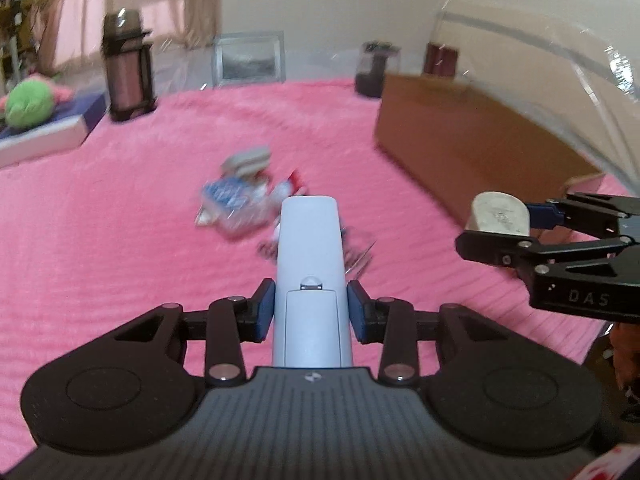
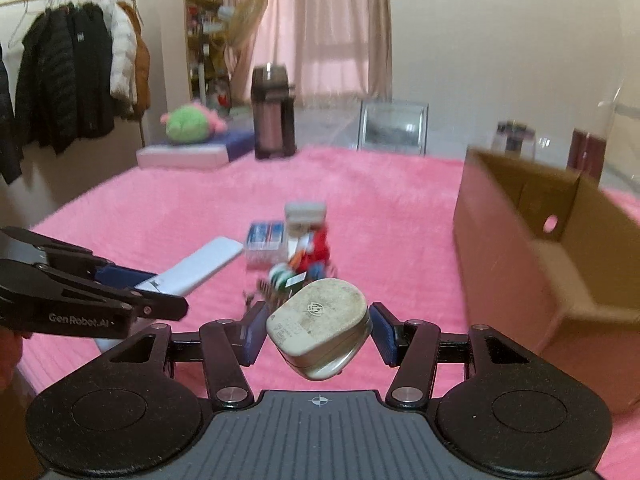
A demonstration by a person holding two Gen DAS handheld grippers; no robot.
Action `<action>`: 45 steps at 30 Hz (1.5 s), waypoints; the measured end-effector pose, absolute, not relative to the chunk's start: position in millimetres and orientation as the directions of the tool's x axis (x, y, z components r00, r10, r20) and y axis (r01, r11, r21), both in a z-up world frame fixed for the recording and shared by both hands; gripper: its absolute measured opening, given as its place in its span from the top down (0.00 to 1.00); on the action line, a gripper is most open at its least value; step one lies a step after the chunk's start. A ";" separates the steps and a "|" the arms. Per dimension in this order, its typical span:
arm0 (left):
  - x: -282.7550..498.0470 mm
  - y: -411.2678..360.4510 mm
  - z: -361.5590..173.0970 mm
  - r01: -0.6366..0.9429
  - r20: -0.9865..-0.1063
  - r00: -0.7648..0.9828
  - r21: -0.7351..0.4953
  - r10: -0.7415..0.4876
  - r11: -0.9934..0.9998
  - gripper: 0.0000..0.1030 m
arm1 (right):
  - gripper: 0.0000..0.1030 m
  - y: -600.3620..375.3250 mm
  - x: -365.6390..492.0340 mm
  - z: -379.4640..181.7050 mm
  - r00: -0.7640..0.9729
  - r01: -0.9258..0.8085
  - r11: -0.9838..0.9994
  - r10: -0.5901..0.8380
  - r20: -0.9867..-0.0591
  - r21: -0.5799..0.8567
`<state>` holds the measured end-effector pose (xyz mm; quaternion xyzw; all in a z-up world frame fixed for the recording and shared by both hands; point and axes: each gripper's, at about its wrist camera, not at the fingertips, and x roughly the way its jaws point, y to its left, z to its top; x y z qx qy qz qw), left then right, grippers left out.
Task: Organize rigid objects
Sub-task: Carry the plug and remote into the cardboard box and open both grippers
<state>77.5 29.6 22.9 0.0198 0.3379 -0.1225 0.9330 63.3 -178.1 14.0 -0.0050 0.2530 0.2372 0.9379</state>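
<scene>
Claw states first: your left claw [image 1: 311,308] is clenching a pale blue-white remote control [image 1: 310,264] by its long sides, with both blue pads [image 1: 266,310] pressing against the body. You are holding the remote clear of the pink blanket [image 1: 120,220], its far end pointing away from you. Your right claw [image 2: 316,332] is gripping a worn, off-white rounded case [image 2: 320,320], tilted between the pads and also held off the blanket.

In the left wrist view, the right claw [image 1: 500,220] is showing at the right edge with the case [image 1: 498,214] in its grip, just in front of the brown cardboard box [image 1: 460,148]. In the right wrist view, the left claw [image 2: 152,288] is entering from the left with the remote [image 2: 200,266].

A small heap of remaining objects [image 2: 296,248] is lying on the blanket between the two claws and beyond them; it is blurred, so you cannot identify each piece. The open cardboard box [image 2: 560,240] is standing to the right of that heap. A dark thermos flask [image 2: 274,114] is standing at the far edge.
</scene>
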 end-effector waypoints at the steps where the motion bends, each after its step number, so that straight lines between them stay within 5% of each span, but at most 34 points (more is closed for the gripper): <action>1: 78.1 23.1 29.9 0.255 -0.625 0.747 -0.046 -0.227 0.966 0.68 | 0.50 -184.4 62.5 22.4 0.770 -0.444 0.890 0.439 -0.462 0.106; 8: 95.1 -39.3 73.9 0.387 -0.566 0.748 -0.054 -0.347 0.921 0.68 | 0.50 -252.5 75.2 72.4 0.827 -0.387 0.917 0.393 -0.402 0.099; 19: 160.4 -162.8 108.4 0.533 -0.562 0.672 -0.085 -0.482 0.842 0.68 | 0.50 -376.8 143.2 80.3 0.766 -0.381 0.924 0.327 -0.553 0.018; 30: 214.3 -238.3 70.0 0.543 -0.676 0.608 -0.029 -0.417 0.839 0.68 | 0.50 -401.3 185.4 37.4 0.631 -0.507 0.861 0.331 -0.701 -0.050; 45: 230.2 -253.8 35.3 0.562 -0.729 0.566 -0.001 -0.385 0.827 0.68 | 0.50 -399.2 206.4 7.4 0.563 -0.569 0.819 0.323 -0.761 -0.074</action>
